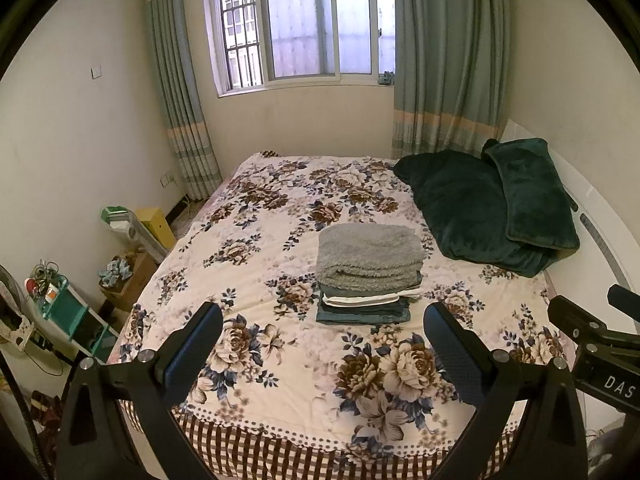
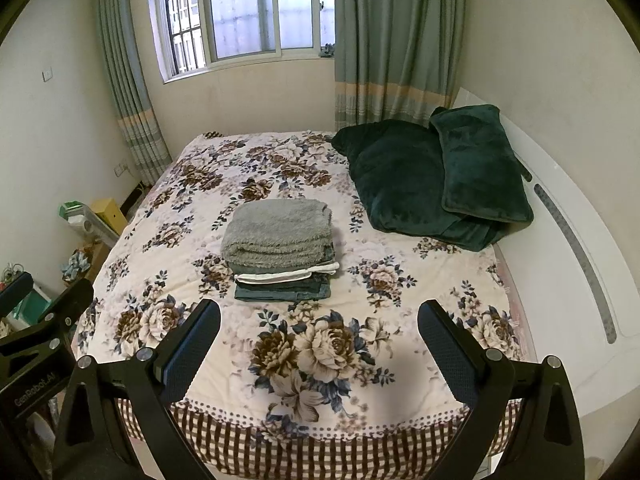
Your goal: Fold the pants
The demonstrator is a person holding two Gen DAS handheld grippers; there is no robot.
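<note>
A stack of folded clothes sits in the middle of the floral bedspread (image 1: 256, 264). A fuzzy grey folded piece (image 1: 370, 254) lies on top, over a white layer and dark blue-green folded pants (image 1: 362, 314) at the bottom. The stack also shows in the right wrist view (image 2: 280, 240). My left gripper (image 1: 322, 344) is open and empty, held above the near part of the bed, short of the stack. My right gripper (image 2: 318, 340) is open and empty, also short of the stack. The right gripper's body shows at the right edge of the left wrist view (image 1: 600, 352).
Two dark green pillows (image 1: 492, 204) lie at the back right by the white headboard (image 2: 568, 240). Left of the bed stand boxes, a teal shelf (image 1: 72, 316) and clutter on the floor. A window and green curtains are behind the bed. The bed's checked edge (image 2: 304, 452) is nearest me.
</note>
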